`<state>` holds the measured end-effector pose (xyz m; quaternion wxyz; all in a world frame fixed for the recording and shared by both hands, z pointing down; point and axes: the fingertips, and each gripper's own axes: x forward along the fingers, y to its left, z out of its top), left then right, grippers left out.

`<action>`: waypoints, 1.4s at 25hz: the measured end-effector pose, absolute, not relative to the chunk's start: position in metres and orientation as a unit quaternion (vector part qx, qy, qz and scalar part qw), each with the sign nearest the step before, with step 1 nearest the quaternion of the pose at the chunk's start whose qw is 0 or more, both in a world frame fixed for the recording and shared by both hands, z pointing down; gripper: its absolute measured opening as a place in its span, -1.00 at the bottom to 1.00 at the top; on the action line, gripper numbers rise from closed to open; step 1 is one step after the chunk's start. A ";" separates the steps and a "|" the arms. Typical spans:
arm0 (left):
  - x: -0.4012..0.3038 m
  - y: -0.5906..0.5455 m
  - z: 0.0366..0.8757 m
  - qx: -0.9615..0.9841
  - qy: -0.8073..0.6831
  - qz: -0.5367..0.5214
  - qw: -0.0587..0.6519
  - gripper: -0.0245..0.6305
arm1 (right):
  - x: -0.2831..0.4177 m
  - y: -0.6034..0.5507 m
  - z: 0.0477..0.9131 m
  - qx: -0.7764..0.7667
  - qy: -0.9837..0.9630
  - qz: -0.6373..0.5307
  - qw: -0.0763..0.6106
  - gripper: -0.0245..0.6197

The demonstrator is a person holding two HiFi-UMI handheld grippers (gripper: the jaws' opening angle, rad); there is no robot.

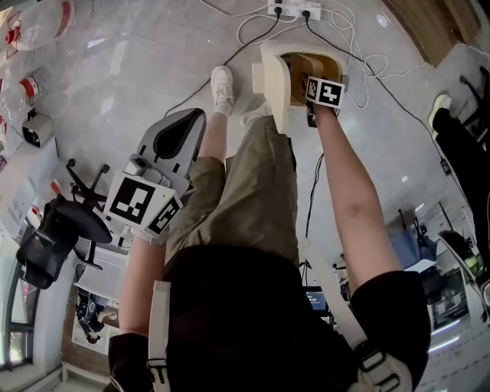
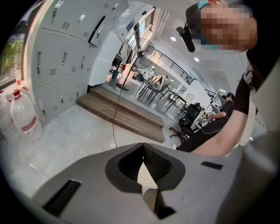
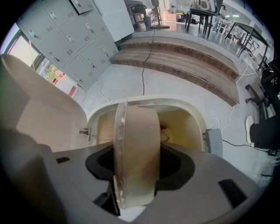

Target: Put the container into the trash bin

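Observation:
The container (image 3: 135,148) is a beige paper bowl with a clear lid, held on edge. My right gripper (image 3: 138,165) is shut on it, one jaw pressing each side. It points steeply down over the open mouth of the cream trash bin (image 3: 197,120), whose lid (image 3: 39,113) stands raised at the left. In the head view the right gripper (image 1: 321,96) hangs at the bin's (image 1: 276,73) opening. The left gripper (image 1: 174,142) is lower left beside the person's leg. In its own view the left gripper (image 2: 142,151) has its jaw tips together with nothing between them.
Cables run across the pale floor from a power strip (image 1: 295,9). The person's white shoe (image 1: 222,88) stands next to the bin. A black office chair (image 1: 53,230) is at the left. Water bottles (image 2: 24,116), grey lockers (image 2: 57,57) and a wooden step (image 2: 127,118) lie beyond.

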<state>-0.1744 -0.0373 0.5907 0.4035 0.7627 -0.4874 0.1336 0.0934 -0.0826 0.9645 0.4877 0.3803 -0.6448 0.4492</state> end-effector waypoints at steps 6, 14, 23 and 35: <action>-0.179 -0.037 0.611 0.757 -0.487 0.138 0.413 -0.90 | 0.085 -0.084 0.984 0.371 -0.641 0.446 0.502 -0.20; -0.178 -0.026 0.639 0.748 -0.482 0.145 0.433 -0.90 | 0.081 -0.078 1.005 0.363 -0.635 0.450 0.513 -0.21; -0.177 -0.019 0.645 0.745 -0.480 0.146 0.440 -0.90 | 0.077 -0.072 1.012 0.349 -0.635 0.457 0.516 -0.21; -0.175 -0.021 0.642 0.750 -0.479 0.137 0.435 -0.90 | 0.077 -0.069 1.010 0.339 -0.627 0.467 0.523 -0.03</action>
